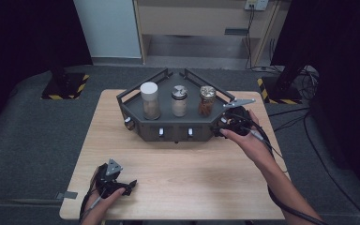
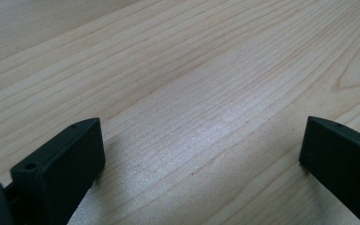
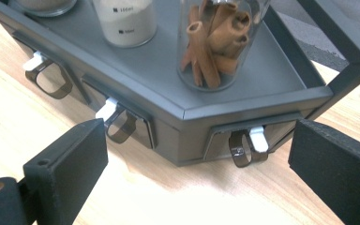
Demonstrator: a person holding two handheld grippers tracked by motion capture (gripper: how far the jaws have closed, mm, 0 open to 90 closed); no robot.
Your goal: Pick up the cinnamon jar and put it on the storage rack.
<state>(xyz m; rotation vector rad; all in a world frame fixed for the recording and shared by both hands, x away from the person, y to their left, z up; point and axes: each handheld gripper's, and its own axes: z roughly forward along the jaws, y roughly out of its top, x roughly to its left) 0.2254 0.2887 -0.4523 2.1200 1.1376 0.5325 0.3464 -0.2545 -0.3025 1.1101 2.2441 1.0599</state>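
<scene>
Right, right gripper (image 3: 197, 154) is lining its spread jaws up on the rack's (image 1: 136, 119) right drawer pull (image 3: 248, 147), while left gripper (image 2: 201, 154) is idling jaws-spread on the worktop (image 1: 192, 183).

A rack (image 1: 168, 123) stands on the desk (image 1: 178, 178), toward its 12 o'clock edge. On the rack three jars stand in a row: the first jar (image 1: 150, 100) at 9 o'clock, the second jar (image 1: 179, 101) in the middle, the third jar (image 1: 206, 101) at 3 o'clock. The right gripper (image 1: 221, 127) is at the rack's 4 o'clock corner, before a drawer handle (image 3: 248, 147). The left gripper (image 1: 130, 185) rests on the desk at 7 o'clock, well apart from the rack.
</scene>
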